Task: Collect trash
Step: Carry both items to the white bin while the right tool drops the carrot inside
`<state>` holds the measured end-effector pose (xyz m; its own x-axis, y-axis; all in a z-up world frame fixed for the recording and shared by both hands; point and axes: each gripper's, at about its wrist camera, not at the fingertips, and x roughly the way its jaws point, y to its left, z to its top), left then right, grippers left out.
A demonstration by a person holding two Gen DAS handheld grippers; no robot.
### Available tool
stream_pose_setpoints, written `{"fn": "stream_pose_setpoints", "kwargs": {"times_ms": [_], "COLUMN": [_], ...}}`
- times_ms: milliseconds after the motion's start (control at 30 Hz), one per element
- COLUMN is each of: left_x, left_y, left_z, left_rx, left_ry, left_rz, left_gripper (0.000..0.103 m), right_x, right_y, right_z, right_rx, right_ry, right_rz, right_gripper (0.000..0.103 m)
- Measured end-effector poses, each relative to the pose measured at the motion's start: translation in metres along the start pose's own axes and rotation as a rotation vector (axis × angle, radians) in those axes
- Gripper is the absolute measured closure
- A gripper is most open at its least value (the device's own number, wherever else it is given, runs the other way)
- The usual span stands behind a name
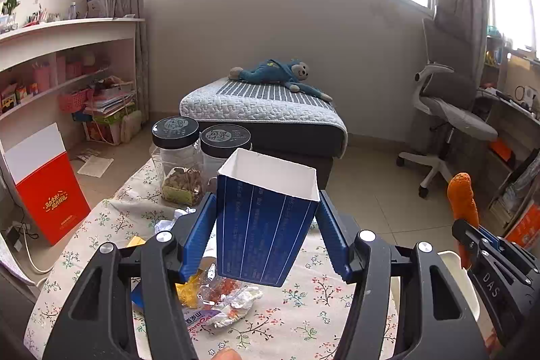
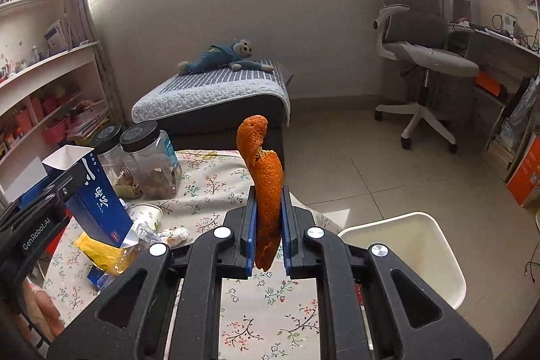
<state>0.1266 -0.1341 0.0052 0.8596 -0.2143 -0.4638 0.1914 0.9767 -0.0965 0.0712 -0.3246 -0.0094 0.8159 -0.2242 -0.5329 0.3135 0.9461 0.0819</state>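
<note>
My left gripper (image 1: pixel 266 196) is shut on a tall blue carton (image 1: pixel 263 225) with an open white top, its blue pads pressing both sides. The carton hangs tilted above the floral tablecloth (image 1: pixel 303 302) and shows at the left of the right wrist view (image 2: pixel 98 201). My right gripper (image 2: pixel 268 191) is shut on a long strip of orange peel (image 2: pixel 266 177) that sticks up between its pads. The peel (image 1: pixel 462 198) also shows at the right edge of the left wrist view. Crumpled wrappers (image 1: pixel 222 296), a yellow packet (image 2: pixel 101 252) and a paper cup (image 2: pixel 146 215) lie on the cloth.
Two black-lidded clear jars (image 1: pixel 175 150) stand at the table's far end. A white plastic tub or seat (image 2: pixel 411 245) sits right of the table. Beyond are a bed (image 2: pixel 216 97), an office chair (image 2: pixel 422 63), shelves on the left and a red-and-white box (image 1: pixel 47 188) on the floor.
</note>
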Motion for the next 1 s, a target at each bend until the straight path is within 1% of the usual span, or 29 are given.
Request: {"fn": "stream_pose_setpoints", "kwargs": {"times_ms": [267,567,767,833,867,900,933,967,1000], "left_x": [0.004,0.008,0.01,0.011,0.012,0.012,0.013,0.015,0.016], "left_y": [-0.038,-0.063,-0.087,-0.099,-0.105,-0.112,-0.12,-0.128,-0.136], "left_z": [-0.009,-0.015,-0.02,-0.022,-0.022,-0.023,-0.025,-0.026,-0.028], "left_rx": [0.053,0.082,0.094,0.1,0.104,0.107,0.11,0.112,0.114], "left_ry": [0.012,0.022,0.038,0.043,0.047,0.053,0.059,0.066,0.073], "left_rz": [-0.037,-0.056,-0.099,-0.125,-0.141,-0.159,-0.177,-0.194,-0.211], "left_gripper": [0.044,0.044,0.044,0.044,0.044,0.044,0.044,0.044,0.044], "right_x": [0.003,0.023,0.031,0.029,0.026,0.022,0.017,0.012,0.008], "right_y": [-0.047,-0.101,-0.131,-0.14,-0.143,-0.146,-0.15,-0.154,-0.158], "right_z": [0.002,-0.002,-0.008,-0.009,-0.009,-0.01,-0.01,-0.01,-0.01], "right_rx": [0.052,0.123,0.168,0.18,0.181,0.183,0.185,0.184,0.182], "right_ry": [0.012,0.067,0.111,0.109,0.103,0.089,0.069,0.052,0.041], "right_rz": [-0.081,-0.182,-0.239,-0.267,-0.283,-0.308,-0.339,-0.369,-0.392], "right_gripper": [0.092,0.091,0.09,0.082,0.075,0.057,0.043,0.038,0.03]}}
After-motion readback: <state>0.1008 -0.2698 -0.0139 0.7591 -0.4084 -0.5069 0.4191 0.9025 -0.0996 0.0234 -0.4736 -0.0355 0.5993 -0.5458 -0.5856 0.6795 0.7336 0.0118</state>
